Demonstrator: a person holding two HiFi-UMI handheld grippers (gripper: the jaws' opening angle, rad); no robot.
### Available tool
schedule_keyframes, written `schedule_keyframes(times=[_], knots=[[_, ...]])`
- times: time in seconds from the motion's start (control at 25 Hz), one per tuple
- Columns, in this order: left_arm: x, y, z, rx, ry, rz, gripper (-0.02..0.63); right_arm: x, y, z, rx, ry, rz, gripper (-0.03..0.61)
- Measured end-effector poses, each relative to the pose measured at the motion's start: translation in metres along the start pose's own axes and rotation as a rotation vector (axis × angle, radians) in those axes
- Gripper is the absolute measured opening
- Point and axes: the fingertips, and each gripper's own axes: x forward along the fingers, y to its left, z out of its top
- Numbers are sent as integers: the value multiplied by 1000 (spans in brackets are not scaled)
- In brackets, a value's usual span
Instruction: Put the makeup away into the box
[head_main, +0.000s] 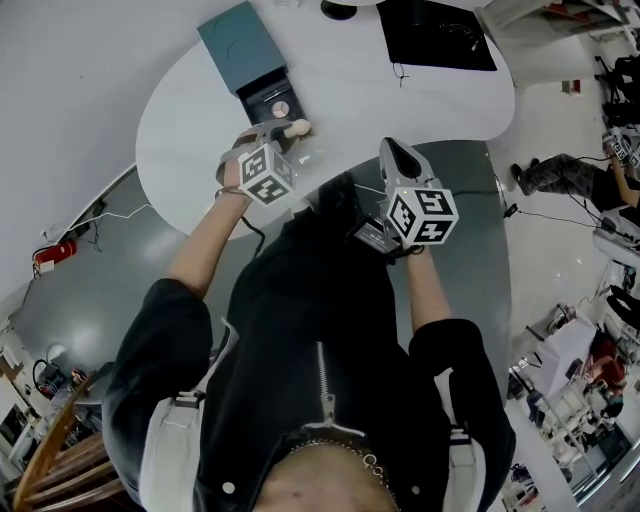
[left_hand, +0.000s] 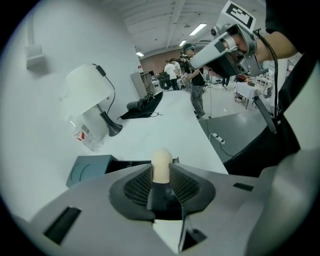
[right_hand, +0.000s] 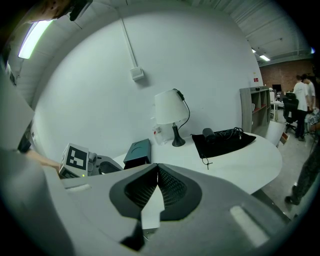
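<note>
Right gripper (right_hand: 157, 167) close to body, at edge of white table (head_main: 430, 100), jaws pressed together, nothing between. Left gripper (left_hand: 161, 175) ahead, clamped on black-handled makeup applicator (left_hand: 161, 161), beige tip poking past pads. Just beyond: teal box (left_hand: 87, 169), dark tray slid out. Farther: lamp (right_hand: 170, 107), black pouch (right_hand: 225, 139).

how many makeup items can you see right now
2. A beige-tipped applicator is clamped in the left gripper; a round compact lies in the open box. More may be hidden inside the box.

No legible text or labels.
</note>
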Motion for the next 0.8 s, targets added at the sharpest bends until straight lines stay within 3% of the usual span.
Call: schedule_keyframes(times=[0.44,0.8], knots=[[13,10,-43,-80,77,-11,107,10,8,-1,-11,22,17,6],[28,-2,-50,-98,112,-60,107,12,10,-2,-12,34,17,6]])
